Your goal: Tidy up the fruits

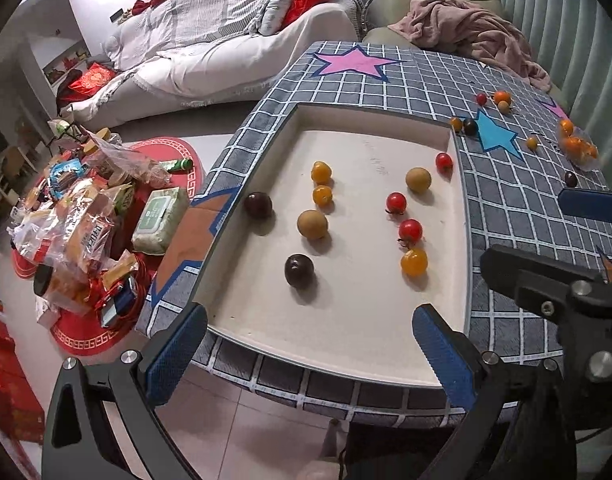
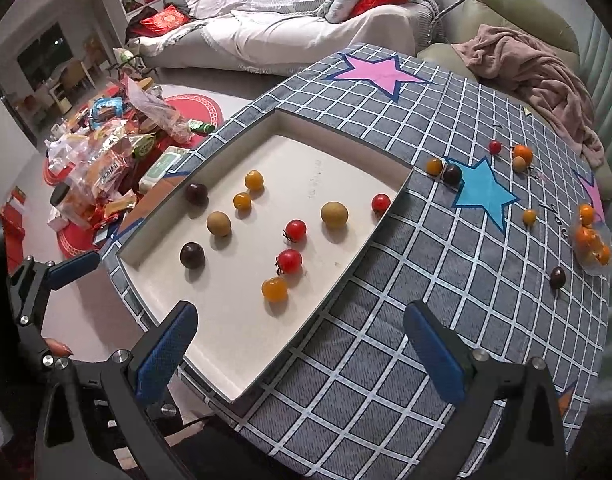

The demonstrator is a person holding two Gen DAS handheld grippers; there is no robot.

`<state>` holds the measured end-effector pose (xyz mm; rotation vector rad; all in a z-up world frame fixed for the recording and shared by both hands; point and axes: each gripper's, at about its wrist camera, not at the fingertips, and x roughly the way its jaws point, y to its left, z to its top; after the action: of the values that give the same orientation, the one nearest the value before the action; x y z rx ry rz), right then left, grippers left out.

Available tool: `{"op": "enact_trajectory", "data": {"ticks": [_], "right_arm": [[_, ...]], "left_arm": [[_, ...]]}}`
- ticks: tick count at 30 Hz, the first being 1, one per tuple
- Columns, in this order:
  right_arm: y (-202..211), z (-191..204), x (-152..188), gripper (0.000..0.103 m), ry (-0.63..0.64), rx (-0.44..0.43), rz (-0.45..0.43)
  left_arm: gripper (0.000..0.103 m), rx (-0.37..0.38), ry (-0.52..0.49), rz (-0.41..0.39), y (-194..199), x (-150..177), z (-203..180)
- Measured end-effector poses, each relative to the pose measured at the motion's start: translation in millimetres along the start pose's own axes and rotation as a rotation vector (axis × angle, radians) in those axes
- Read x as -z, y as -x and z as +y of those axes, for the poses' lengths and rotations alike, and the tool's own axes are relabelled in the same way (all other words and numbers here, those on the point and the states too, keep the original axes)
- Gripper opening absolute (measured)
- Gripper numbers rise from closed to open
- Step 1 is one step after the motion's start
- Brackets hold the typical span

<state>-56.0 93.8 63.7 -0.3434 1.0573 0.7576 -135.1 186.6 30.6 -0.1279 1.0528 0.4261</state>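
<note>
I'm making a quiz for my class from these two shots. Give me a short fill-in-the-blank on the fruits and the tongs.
1. The white tray holds ___ red tomatoes, one of them at.
2. The dark fruit outside the tray lies beside the ___ star.
3. Both the left tongs and the right tongs are ___ and hold nothing.
4. The pink blanket lies on the ___ armchair.

Missing words: three; blue; open; green
</note>
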Motion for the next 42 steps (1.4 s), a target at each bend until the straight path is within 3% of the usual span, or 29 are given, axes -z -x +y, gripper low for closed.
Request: {"op": "enact_trajectory", "data": {"ticks": [42], "right_arm": [[-17.7,7.8,16.1,0.103,-0.033,0.057,-0.007]], "left_arm": [[0.103,-0.023,0.066,0.012,-12.3,17.4,11.3]]}}
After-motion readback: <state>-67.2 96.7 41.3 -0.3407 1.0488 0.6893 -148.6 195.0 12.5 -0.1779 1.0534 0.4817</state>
